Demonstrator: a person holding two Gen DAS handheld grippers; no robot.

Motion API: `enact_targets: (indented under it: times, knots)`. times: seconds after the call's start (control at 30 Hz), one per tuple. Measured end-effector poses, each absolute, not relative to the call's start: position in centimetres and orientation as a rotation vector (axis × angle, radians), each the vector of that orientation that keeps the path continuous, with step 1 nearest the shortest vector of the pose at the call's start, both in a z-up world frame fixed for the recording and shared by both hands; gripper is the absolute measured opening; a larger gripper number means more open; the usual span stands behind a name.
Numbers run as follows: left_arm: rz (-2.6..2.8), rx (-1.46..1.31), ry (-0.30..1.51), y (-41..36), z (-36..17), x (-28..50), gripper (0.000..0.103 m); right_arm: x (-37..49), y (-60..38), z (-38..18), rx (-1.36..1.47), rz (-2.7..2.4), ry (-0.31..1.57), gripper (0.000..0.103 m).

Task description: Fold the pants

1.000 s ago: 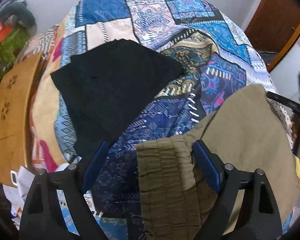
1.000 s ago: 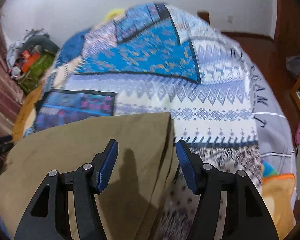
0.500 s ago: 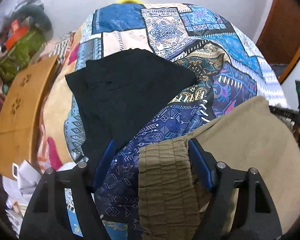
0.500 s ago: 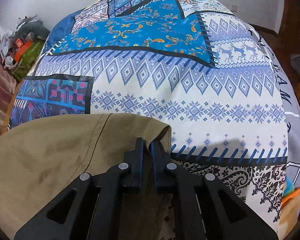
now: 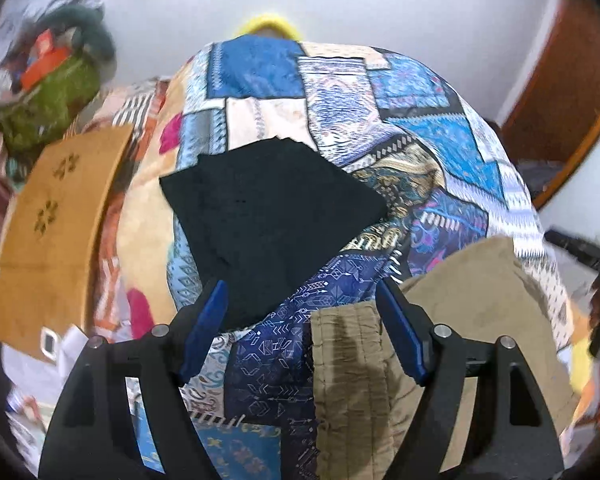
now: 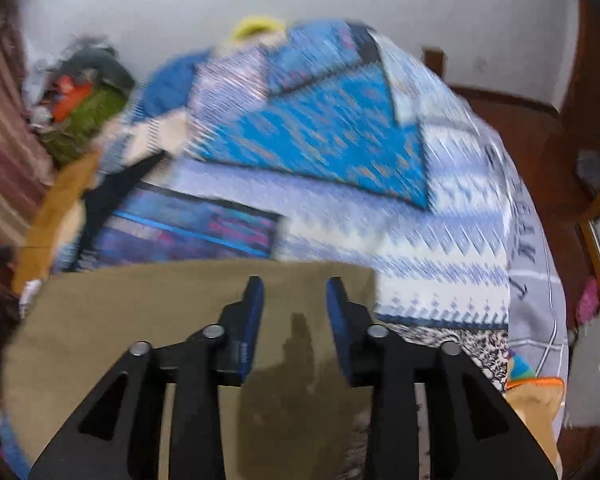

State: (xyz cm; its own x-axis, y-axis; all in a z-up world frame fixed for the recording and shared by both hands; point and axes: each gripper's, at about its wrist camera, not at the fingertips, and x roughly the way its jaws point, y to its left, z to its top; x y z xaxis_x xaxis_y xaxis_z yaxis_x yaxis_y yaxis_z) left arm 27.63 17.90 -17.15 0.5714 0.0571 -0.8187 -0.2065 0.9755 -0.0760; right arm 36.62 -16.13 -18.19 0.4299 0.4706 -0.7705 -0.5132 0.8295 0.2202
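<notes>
Olive-brown pants (image 5: 480, 304) lie flat on a patchwork bedspread (image 5: 420, 128). Their gathered waistband (image 5: 348, 360) lies at the lower middle of the left wrist view, partly between the fingers. My left gripper (image 5: 304, 328) is open and holds nothing, raised above the waistband. In the right wrist view, which is blurred, the pants (image 6: 140, 312) fill the lower left, with a straight far edge and a corner (image 6: 366, 276). My right gripper (image 6: 296, 308) is open and empty over that corner area.
A folded black garment (image 5: 268, 216) lies on the bedspread beyond the left gripper. A tan cardboard piece (image 5: 52, 224) lies at the bed's left edge. A clutter pile (image 5: 52, 92) sits far left by the wall. A wooden door frame (image 5: 560, 100) is at right.
My right gripper was shut on the pants' corner half a second ago; now it is open and lifted back. The left gripper stayed open and tilted up slightly.
</notes>
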Motion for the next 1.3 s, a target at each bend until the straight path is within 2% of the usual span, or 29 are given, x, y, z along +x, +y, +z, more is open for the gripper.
enact_targets:
  times: [0.1, 0.13, 0.23, 0.33, 0.6, 0.9, 1.3]
  knots:
    - [0.123, -0.123, 0.94, 16.2, -16.7, 27.6, 0.077, 34.5, -13.8, -16.2, -0.051, 0.687, 0.911, 0.061]
    - [0.113, -0.111, 0.939, 15.7, -16.6, 27.7, 0.077, 33.9, -12.9, -15.6, -0.055, 0.714, 0.894, 0.066]
    - [0.073, -0.062, 0.953, 13.9, -16.9, 28.3, 0.078, 32.7, -10.4, -15.2, -0.069, 0.778, 0.88, 0.072]
    - [0.022, -0.065, 0.977, 12.8, -17.8, 29.1, 0.087, 31.9, -8.1, -16.1, -0.073, 0.83, 0.908, 0.078]
    - [-0.056, -0.033, 1.147, 10.6, -24.1, 30.3, 0.089, 30.3, -6.0, -23.2, -0.172, 0.856, 1.144, 0.079]
    - [-0.035, 0.04, 1.11, 10.6, -23.4, 27.2, 0.09, 27.7, -9.4, -22.9, -0.226, 0.818, 1.105, 0.081]
    - [0.039, 0.109, 1.029, 10.6, -22.5, 22.1, 0.092, 23.1, -15.3, -23.0, -0.149, 0.699, 1.05, 0.082]
